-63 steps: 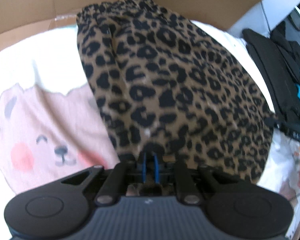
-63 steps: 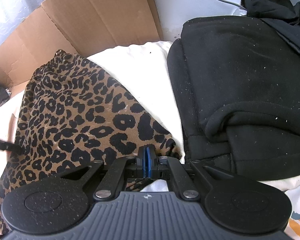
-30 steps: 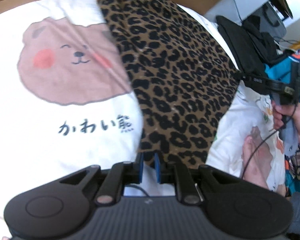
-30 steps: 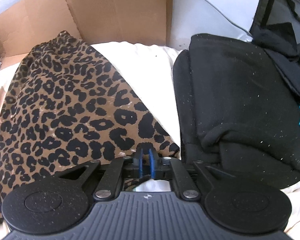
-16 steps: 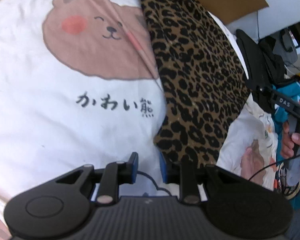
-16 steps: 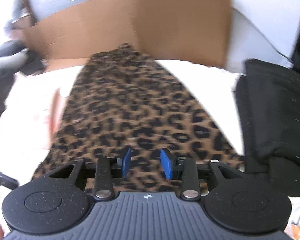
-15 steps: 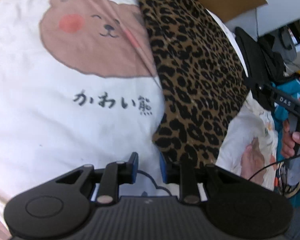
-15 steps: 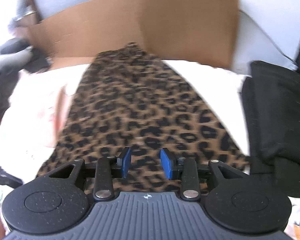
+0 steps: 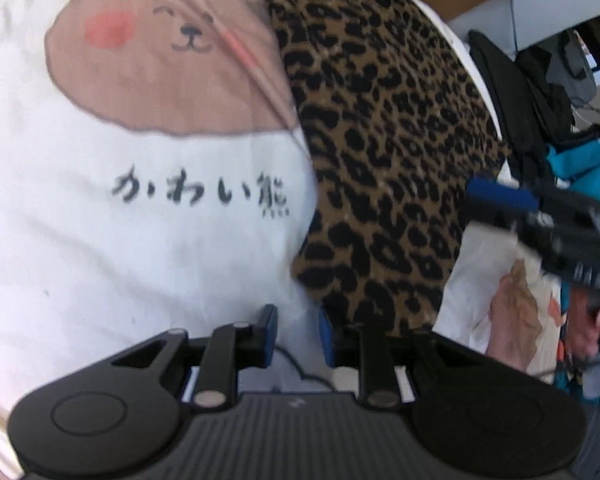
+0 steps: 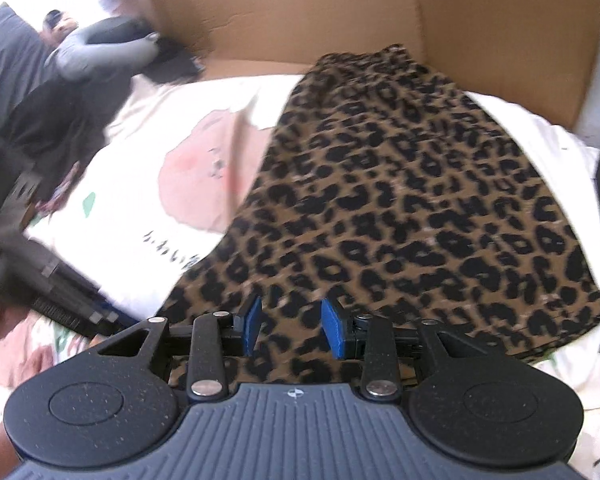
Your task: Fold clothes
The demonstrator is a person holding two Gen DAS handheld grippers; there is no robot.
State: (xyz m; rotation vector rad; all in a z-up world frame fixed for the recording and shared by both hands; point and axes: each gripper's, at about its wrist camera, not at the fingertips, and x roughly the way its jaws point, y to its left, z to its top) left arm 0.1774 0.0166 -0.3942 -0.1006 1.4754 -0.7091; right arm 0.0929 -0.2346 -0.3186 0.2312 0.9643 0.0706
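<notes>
Only one bit of readable text here: the bear tee.

The white cotton T-shirt with the pinkish-brown bear face print (image 9: 148, 208) has a line of black brush-style Japanese under the bear, reading かわい熊 (image 9: 200, 194), pretty clear in the left wrist view. From the right wrist view the same line on the shirt (image 10: 140, 216) is a blurry smear, can't read it there. Nothing else legible.

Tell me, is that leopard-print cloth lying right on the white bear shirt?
Touching. In the left wrist view the leopard-print cloth overlaps the white bear shirt, covering the edge of the bear picture with no gap; the right wrist view shows the same overlap.
</notes>
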